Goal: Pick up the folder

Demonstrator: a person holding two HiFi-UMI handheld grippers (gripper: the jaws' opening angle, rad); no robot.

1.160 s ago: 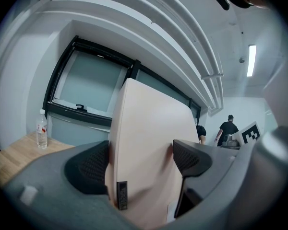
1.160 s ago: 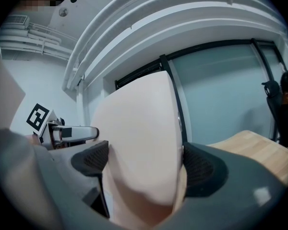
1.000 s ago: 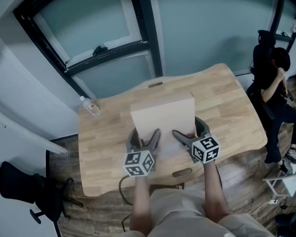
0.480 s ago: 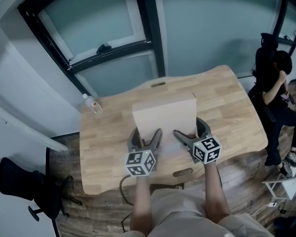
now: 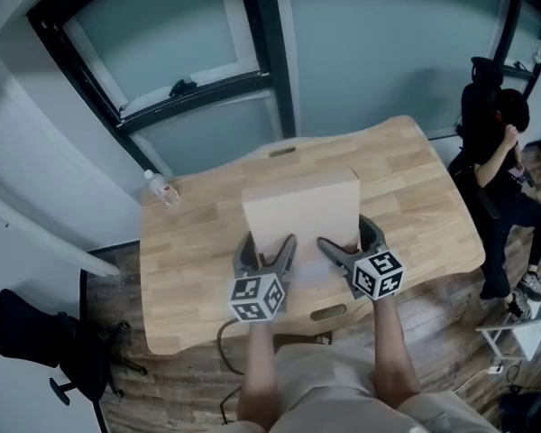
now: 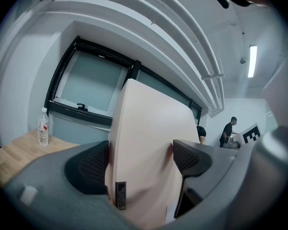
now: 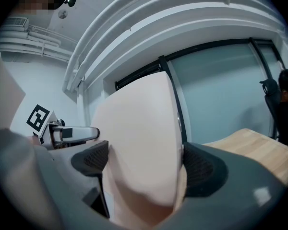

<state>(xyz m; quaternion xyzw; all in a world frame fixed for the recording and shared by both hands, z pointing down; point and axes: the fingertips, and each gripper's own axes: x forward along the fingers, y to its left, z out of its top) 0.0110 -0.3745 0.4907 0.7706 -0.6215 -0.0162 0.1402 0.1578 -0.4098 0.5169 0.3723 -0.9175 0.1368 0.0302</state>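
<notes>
From the head view, the person stands at the near edge of a light wooden worktop (image 5: 424,188) with rounded corners and holds a pale beige flat folder (image 5: 299,207) up in front of them. The left tool (image 5: 266,244) grips the folder's near edge on the left side and the right tool (image 5: 346,234) grips it on the right, each with a black-and-white marker cube at its back. The folder's broad face tilts toward the camera over the middle of the worktop. A small clear plastic water bottle (image 5: 163,188) stands near the worktop's far left corner, well apart from the folder. Beyond it runs a black-framed window (image 5: 198,88). A seated person in dark clothes (image 5: 503,156) is off to the right, and a black office chair (image 5: 45,341) sits on the floor at lower left.

In the left gripper view, the left tool (image 6: 140,161) is closed onto the folder (image 6: 151,128); both dark ribbed pads press its faces, and the sheet rises upright between them. The water bottle (image 6: 43,126) shows on the worktop (image 6: 14,152) to the left.

In the right gripper view, the right tool (image 7: 146,164) is likewise clamped on the folder (image 7: 139,138), one pad on each side, and the folder bows slightly as it rises. The worktop (image 7: 259,145) shows at the right, and the left tool's marker cube (image 7: 38,119) at the far left.
</notes>
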